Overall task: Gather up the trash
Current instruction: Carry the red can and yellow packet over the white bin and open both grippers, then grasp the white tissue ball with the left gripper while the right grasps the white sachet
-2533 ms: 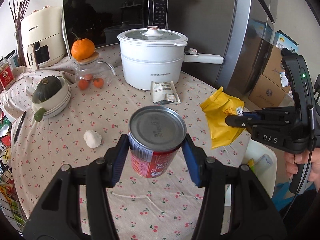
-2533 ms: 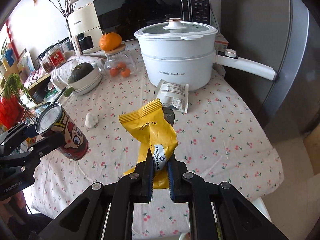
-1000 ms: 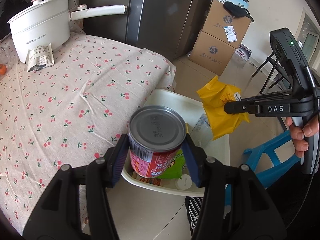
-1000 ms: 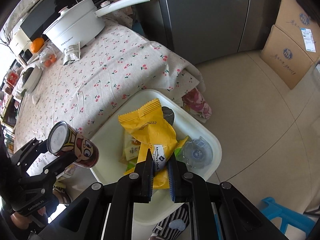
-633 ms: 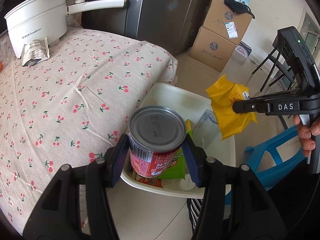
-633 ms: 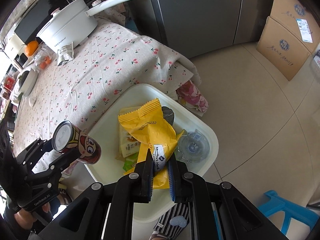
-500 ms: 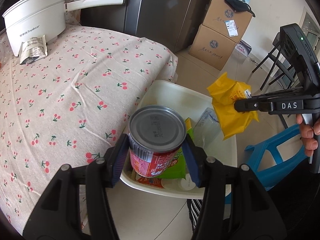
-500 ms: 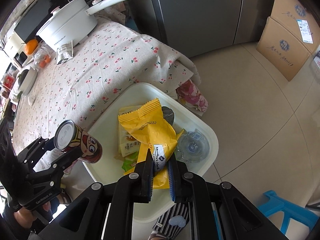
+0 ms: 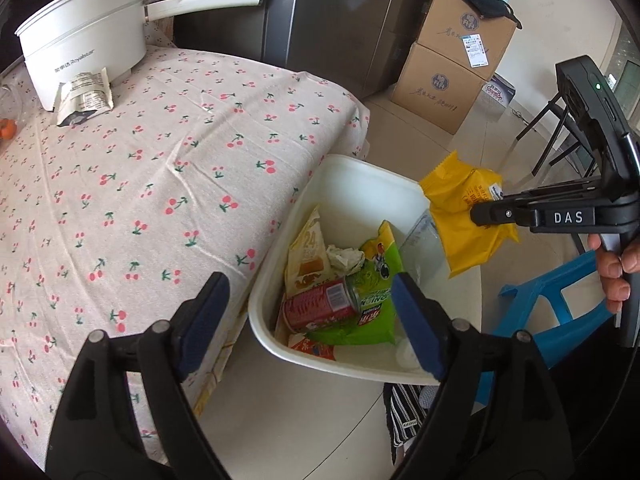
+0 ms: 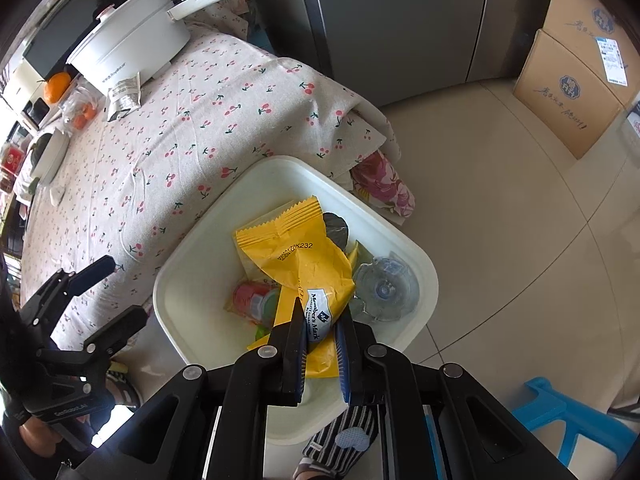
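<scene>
Cherry-print cloth covers the surface [image 9: 168, 168], which fills the left of both views; at its far end stands a white electric pot [image 9: 84, 36] with a long handle, and a torn foil sachet [image 9: 84, 94] lies flat against the pot's base; behind them rises a grey fridge [image 9: 332, 20]. Just off the surface's near corner sits a white bin [image 9: 360, 184] on the tiled floor, its rim close to the hanging cloth; inside it lie a red can [image 9: 320, 306] on its side, a green snack packet [image 9: 372, 292] beside and under the can, a pale wrapper [image 9: 306, 252], a crumpled tissue [image 9: 346, 258] and a clear plastic lid [image 10: 386, 290]. Over the bin's near edge hovers the left claw [image 9: 310, 318], spread wide with nothing between its blue pads. To the right, the right claw [image 10: 320, 342] is pinched tight on a yellow snack bag [image 10: 304, 260], held in the air above the bin's right side, clear of the contents. Further right stand two stacked cardboard boxes [image 9: 452, 60] and, nearer, a blue plastic stool [image 9: 560, 292].
</scene>
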`<state>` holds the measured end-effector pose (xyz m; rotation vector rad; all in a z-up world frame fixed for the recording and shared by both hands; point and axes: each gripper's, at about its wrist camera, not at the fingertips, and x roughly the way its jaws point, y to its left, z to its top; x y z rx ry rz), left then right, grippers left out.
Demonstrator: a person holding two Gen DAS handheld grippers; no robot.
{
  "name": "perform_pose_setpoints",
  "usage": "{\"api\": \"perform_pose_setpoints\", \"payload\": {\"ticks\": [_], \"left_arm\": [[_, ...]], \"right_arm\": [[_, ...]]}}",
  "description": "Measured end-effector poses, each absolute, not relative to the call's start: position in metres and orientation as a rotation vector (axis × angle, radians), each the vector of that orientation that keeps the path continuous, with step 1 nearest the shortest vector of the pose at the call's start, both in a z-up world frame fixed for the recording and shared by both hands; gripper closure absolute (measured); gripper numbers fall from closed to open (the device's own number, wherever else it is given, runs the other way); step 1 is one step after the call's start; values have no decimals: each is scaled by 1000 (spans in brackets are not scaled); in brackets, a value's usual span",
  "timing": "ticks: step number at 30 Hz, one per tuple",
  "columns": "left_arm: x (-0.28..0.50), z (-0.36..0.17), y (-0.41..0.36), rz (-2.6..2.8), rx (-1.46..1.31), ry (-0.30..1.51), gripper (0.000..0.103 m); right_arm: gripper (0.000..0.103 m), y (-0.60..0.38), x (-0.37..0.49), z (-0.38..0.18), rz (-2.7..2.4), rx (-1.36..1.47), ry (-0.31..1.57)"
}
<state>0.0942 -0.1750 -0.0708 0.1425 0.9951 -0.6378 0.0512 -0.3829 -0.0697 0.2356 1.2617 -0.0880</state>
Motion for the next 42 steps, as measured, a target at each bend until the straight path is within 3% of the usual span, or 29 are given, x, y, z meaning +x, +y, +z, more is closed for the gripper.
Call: {"api": "perform_pose_setpoints", "payload": {"ticks": [8, 9, 12, 13, 20, 31, 42], "left_arm": [[89, -57, -145, -542, 169, 989, 8], [88, -57, -141, -533, 167, 989, 8], [86, -56, -132, -512, 166, 992, 6], [86, -56, -129, -503, 166, 993, 6], [85, -52, -104, -453, 153, 999, 3], [99, -44, -36, -299, 44, 1012, 1], [154, -19, 61, -114, -24, 993, 1]], "right_arm": [[86, -363, 64, -70, -56, 220, 1256], [80, -361, 66, -69, -49, 238, 1252], [34, -357, 68, -64, -41, 277, 1226], [32, -354, 68, -61, -36, 273, 1216], [32, -342, 70, -61, -41, 253, 1227], [23, -315, 84, -55, -57, 157, 1217], [20, -271, 125, -34, -23, 84, 1133]]}}
